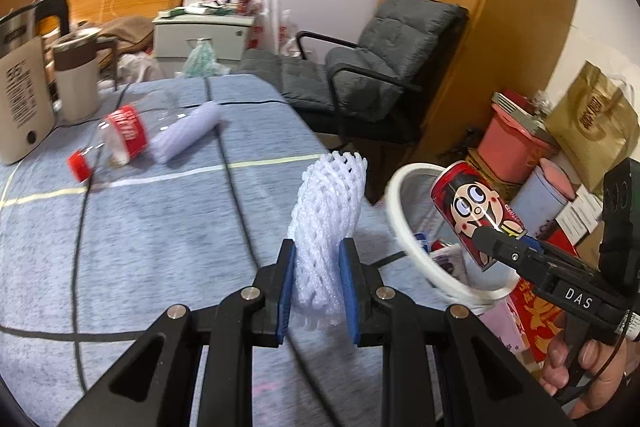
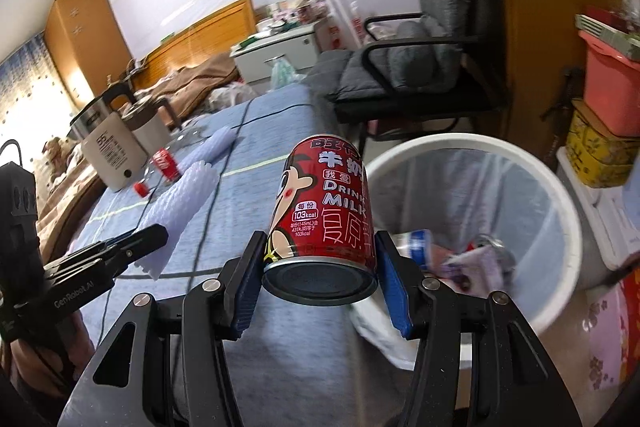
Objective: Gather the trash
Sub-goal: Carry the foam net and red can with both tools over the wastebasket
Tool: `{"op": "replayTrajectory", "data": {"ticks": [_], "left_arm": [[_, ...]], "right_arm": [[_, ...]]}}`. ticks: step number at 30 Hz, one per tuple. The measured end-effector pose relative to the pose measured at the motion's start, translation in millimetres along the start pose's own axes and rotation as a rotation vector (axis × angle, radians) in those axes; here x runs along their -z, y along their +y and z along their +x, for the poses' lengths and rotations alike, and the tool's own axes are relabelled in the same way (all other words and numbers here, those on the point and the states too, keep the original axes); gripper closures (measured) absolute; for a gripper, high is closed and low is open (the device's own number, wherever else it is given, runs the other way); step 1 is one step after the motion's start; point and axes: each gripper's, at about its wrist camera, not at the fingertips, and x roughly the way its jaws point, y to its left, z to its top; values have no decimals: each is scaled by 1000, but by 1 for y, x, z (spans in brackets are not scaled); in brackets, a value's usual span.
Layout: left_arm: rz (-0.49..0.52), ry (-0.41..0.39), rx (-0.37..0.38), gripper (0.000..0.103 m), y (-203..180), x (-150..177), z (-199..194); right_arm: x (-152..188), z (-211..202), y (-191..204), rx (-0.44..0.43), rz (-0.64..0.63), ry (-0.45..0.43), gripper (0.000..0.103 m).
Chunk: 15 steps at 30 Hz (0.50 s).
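Two foam nets (image 1: pixel 326 227), one can (image 2: pixel 324 215), perhaps one bottle (image 1: pixel 120 141)

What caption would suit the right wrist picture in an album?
Right tool holds a red milk can beside the white trash bin, above the blue tablecloth.

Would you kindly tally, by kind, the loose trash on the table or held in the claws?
White foam nets: 2, one held by the left claw, one lying on the table.
Red milk cans: 1, held by the right claw.
Clear plastic bottles: 1.
Red bottle caps: 1.
Total: 5
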Motion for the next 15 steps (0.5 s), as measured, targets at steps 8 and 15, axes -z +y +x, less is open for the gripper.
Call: {"op": "replayTrajectory", "data": {"ticks": [8, 15], "left_arm": [[56, 20, 62, 80, -38, -8, 20], [105, 43, 103, 80, -68, -12, 40]], "right_arm": [[1, -17, -39, 64, 59, -24, 49], [0, -20, -65, 110, 97, -26, 49]]}}
